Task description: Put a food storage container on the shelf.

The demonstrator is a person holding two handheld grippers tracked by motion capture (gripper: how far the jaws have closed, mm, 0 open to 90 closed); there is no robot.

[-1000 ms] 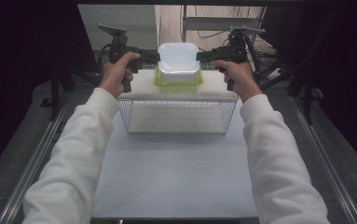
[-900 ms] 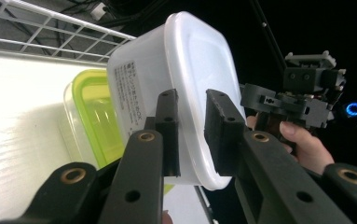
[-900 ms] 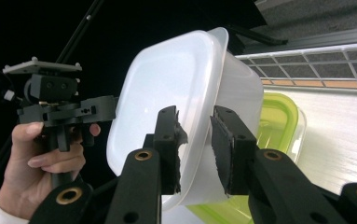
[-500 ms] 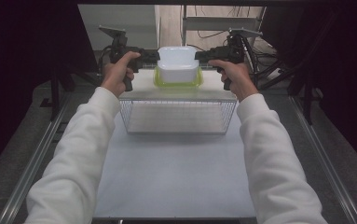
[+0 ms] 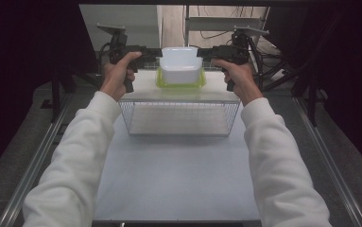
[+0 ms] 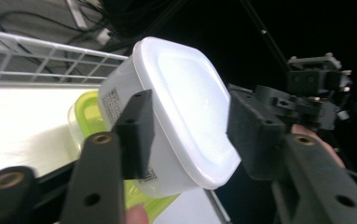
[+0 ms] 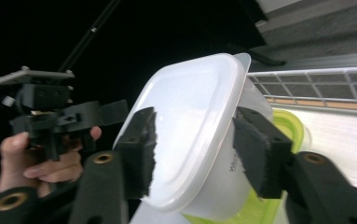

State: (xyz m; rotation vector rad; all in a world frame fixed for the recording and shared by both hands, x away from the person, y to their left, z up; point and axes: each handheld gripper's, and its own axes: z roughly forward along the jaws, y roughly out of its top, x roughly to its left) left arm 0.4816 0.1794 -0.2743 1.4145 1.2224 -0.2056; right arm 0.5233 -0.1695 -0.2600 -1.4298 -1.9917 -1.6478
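Changed since the earlier frames: we note the white tub [image 5: 180, 65] now sits lower and seated in the green tub [image 5: 180, 81], its flat face turned away from us; both sets of jaws have just been opening, with the white tub between them.

High view. We list the left gripper [image 5: 156, 53] at the white tub's left side and the right gripper [image 5: 203, 52] at its right side, each held in a hand, white sleeves coming in from below. The stacked tubs stand on the wire rack [image 5: 180, 117], at its far edge, midway across. The rack rests on the white table [image 5: 178, 175]. We cannot tell from here whether the pads touch the tub.

Left gripper view. We record the left gripper [image 6: 190, 140] with jaws spread; the white tub [image 6: 181, 112] lies tilted between them. The near pad lies against the tub's labelled wall; the far pad stands just off its lid. The green tub [image 6: 90, 116] shows beneath, the rack's wires [image 6: 50, 58] behind. The right gripper [image 6: 316, 93] appears farther off.

Right gripper view. We record the right gripper [image 7: 195, 149] likewise spread about the white tub [image 7: 195, 121], pads at either face, no squeeze evident. The green tub [image 7: 288, 126] sits under it. The left gripper [image 7: 50, 112] and its hand [image 7: 36, 158] show beyond.
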